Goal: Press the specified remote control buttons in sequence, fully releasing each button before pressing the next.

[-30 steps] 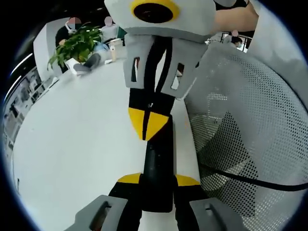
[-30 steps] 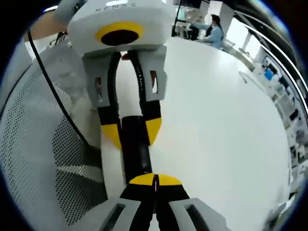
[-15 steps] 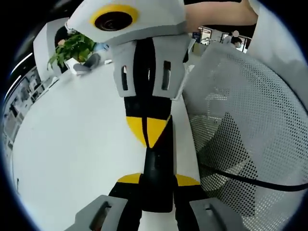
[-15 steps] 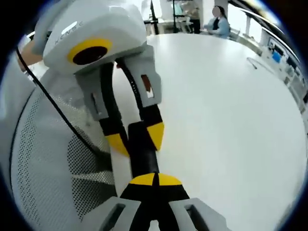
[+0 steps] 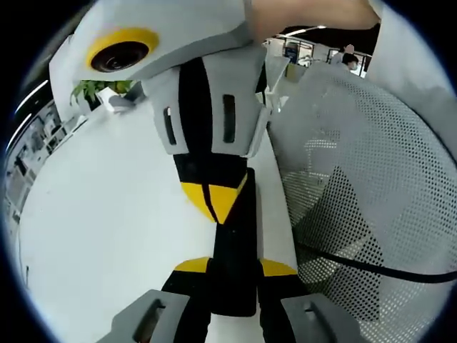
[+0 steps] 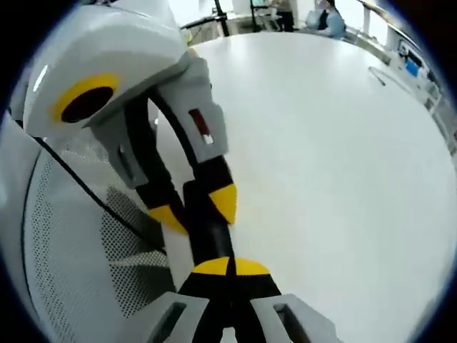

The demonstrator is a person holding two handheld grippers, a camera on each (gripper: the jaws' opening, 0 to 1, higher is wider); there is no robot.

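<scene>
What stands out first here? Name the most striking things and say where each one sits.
The black remote control catches the eye first, a long dark bar clamped between the jaws of the left tool over the white table. The right tool points down at it from above, its yellow tips closed and meeting the remote's upper end. A white perforated mesh chair back sits just beyond the table edge.

Grey slotted plastic jaw arms on black stems with yellow tips are seen on the left gripper [image 5: 234, 266] and right gripper [image 6: 230, 266]; a white sleeve [image 5: 421, 57], possibly, is glimpsed.
</scene>
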